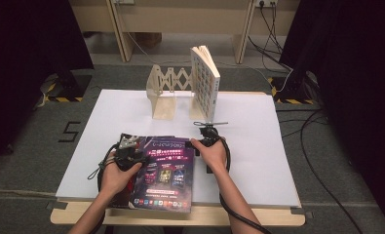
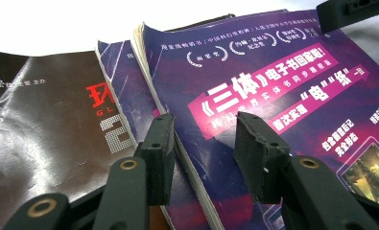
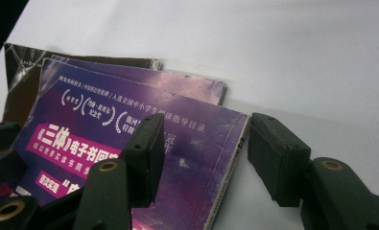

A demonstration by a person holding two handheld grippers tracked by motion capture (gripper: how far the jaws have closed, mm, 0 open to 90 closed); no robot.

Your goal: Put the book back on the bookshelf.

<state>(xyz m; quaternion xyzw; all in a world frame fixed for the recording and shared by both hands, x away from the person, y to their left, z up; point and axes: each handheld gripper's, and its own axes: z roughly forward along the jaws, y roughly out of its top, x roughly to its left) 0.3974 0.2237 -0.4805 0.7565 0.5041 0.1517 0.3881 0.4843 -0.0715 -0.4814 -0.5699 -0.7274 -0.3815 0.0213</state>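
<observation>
**At the near edge of the white surface: two claws at a stack of magazines**

At the left, the left claw sits over the left edge of the purple magazine, which lies on top of a small stack near the front of the surface. In the left gripper view the claw is released, its jaws spread with one on each side of the top magazine's left edge; whether they touch the paper cannot be told. Beneath it lies a second purple magazine, and beneath that a dark brown magazine with red lettering, showing further left.

To the right, the right claw rests at the magazine's upper right corner. In the right gripper view this claw is also released: one jaw lies over the cover, the other over bare white surface just beside the page edge.

Further back stands an expanding wooden book rack, with one pale book upright at its right end. Beyond the surface are grey floor, cables, dark curtains at both sides and a wooden frame at the back.
</observation>
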